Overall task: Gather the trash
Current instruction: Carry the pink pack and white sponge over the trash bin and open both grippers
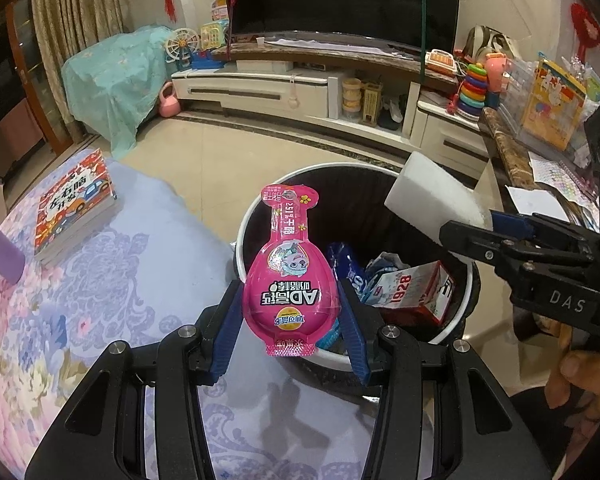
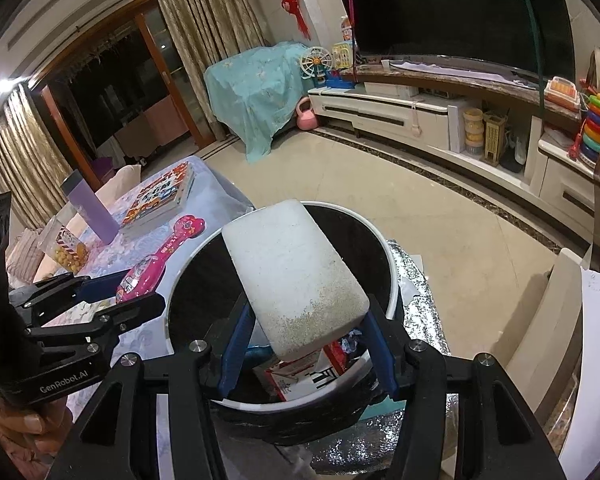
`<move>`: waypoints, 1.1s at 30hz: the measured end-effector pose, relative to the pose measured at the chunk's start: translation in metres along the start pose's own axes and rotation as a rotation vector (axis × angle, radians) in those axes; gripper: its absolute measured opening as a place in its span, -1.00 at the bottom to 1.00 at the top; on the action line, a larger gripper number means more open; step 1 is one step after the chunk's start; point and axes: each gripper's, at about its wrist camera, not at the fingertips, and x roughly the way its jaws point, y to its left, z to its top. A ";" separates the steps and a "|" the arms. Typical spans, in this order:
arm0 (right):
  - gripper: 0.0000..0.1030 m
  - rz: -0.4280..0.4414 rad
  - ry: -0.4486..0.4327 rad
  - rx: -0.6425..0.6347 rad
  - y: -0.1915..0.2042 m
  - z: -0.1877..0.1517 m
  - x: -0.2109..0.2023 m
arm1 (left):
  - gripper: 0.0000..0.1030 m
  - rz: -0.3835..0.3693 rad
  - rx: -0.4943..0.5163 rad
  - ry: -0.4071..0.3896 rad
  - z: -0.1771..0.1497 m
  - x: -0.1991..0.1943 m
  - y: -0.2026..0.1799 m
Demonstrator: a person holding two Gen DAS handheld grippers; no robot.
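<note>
My left gripper (image 1: 289,304) is shut on a pink egg-shaped snack package (image 1: 288,248), held upright at the near left rim of the trash bin (image 1: 340,168). The bin is round with a white rim and a black bag. Inside it lie a red and white carton (image 1: 412,292) and a blue wrapper (image 1: 344,260). My right gripper (image 2: 308,312) is shut on a white foam block (image 2: 292,264), which hangs tilted above the bin's opening (image 2: 392,272). In the right wrist view the left gripper (image 2: 138,286) with the pink package (image 2: 160,256) sits left of the bin.
A table with a floral cloth (image 1: 100,300) stands left of the bin, bearing a stack of books (image 1: 76,208), a purple bottle (image 2: 90,208) and a snack bag (image 2: 70,248). A silver foil mat (image 2: 420,320) lies under the bin. The TV cabinet (image 1: 260,88) lines the far wall.
</note>
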 end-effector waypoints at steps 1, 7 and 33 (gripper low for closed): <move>0.06 0.000 0.002 0.000 -0.001 0.001 0.000 | -0.11 -0.001 0.000 0.001 0.000 0.001 0.000; 0.06 0.002 0.009 0.003 -0.003 0.003 0.001 | -0.11 0.002 0.009 0.011 0.001 0.004 -0.003; 0.33 0.041 0.026 0.049 -0.010 0.007 0.006 | 0.32 -0.019 -0.088 -0.001 -0.008 -0.004 0.023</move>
